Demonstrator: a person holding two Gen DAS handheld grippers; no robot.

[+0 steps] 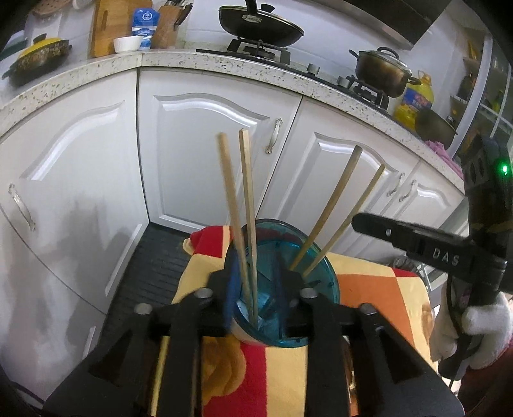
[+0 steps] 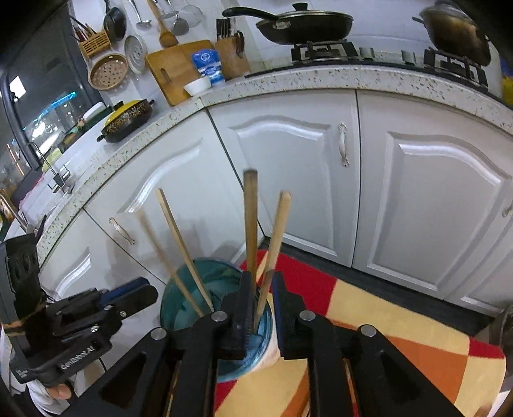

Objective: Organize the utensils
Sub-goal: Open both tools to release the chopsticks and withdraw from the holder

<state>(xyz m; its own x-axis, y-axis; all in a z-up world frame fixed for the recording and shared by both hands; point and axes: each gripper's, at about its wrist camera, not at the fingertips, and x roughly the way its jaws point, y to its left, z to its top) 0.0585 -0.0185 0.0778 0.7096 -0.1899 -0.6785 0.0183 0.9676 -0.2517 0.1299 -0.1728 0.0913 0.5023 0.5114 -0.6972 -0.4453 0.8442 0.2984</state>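
A blue translucent cup stands on a red, yellow and orange cloth. Several wooden chopsticks stand in it. In the left wrist view one pair stands between my open left gripper's fingers, touching neither, and another pair leans right. In the right wrist view my right gripper is open around a pair that stands in the cup; the other pair leans left. The left gripper shows at the left there.
White cabinet doors and a speckled countertop are behind. A frying pan and a pot sit on the stove. A dark floor mat lies beyond the cloth's edge.
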